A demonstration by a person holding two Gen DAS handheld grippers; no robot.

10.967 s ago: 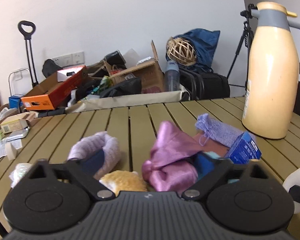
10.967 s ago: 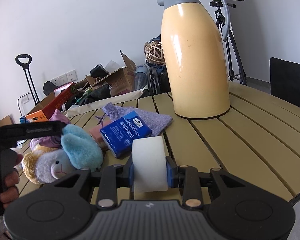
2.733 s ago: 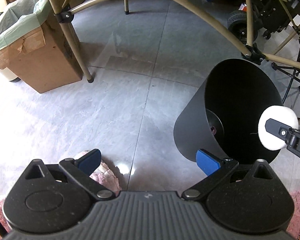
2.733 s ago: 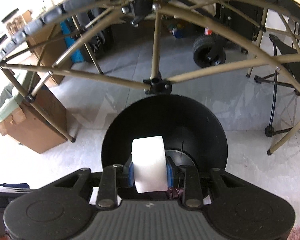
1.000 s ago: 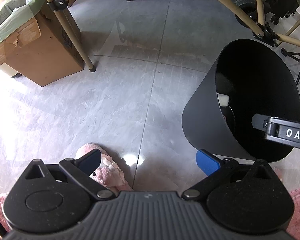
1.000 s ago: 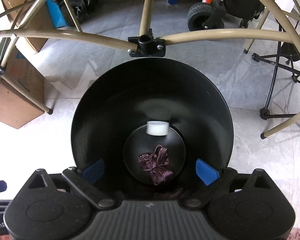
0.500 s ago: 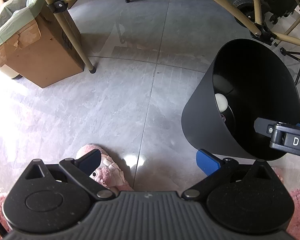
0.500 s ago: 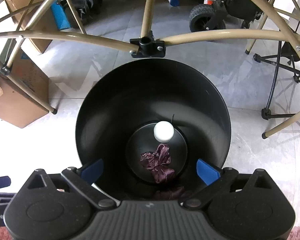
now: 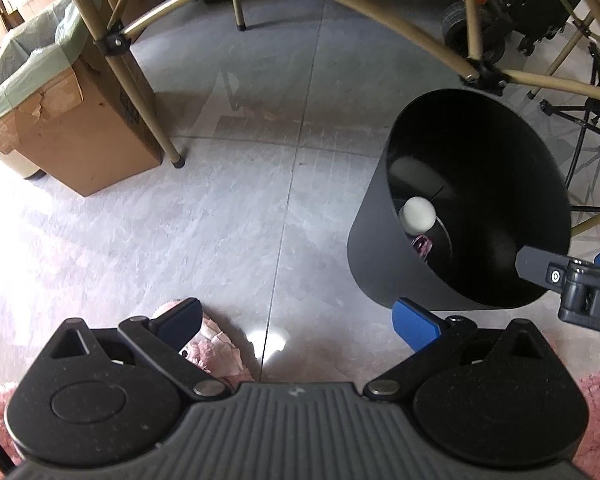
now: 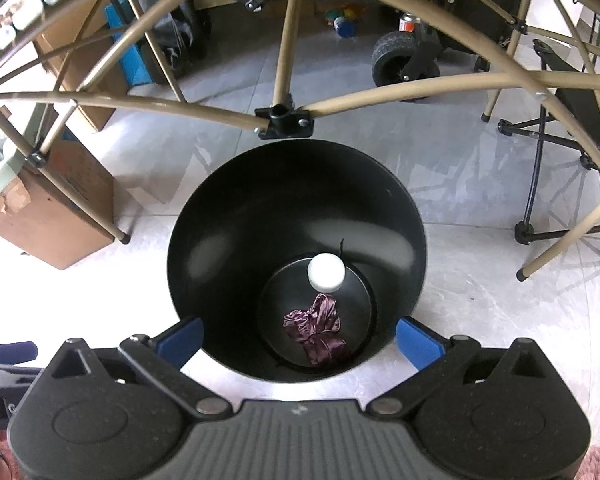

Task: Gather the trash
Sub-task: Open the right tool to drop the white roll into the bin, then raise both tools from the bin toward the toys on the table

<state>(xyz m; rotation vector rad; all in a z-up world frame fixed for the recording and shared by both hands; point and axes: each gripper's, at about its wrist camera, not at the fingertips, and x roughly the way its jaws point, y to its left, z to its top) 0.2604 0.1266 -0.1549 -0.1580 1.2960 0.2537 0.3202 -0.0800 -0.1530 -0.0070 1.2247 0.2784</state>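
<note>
A black round trash bin (image 10: pixel 228 216) stands on the grey tiled floor under the table. At its bottom lie a white roll (image 10: pixel 325 272) and a crumpled purple cloth (image 10: pixel 316 330). My right gripper (image 10: pixel 298 336) is open and empty, held above the bin's near rim. In the left wrist view the bin (image 9: pixel 384 264) is at the right with the white roll (image 9: pixel 417 214) inside. My left gripper (image 9: pixel 298 320) is open and empty, over the floor left of the bin. The right gripper's finger (image 9: pixel 540 270) shows at the right edge.
Tan table legs and struts (image 10: pixel 204 106) cross above the bin. A cardboard box with a green liner (image 9: pixel 60 120) stands at the left. A black wheel (image 10: pixel 394 62) and a folding chair frame (image 10: pixel 560 184) are behind. Pink fluffy slippers (image 9: pixel 208 352) are near my left gripper.
The right gripper opened and let go of the white roll, which fell and settled at the bin's bottom. Both grippers have lifted slightly away from the bin.
</note>
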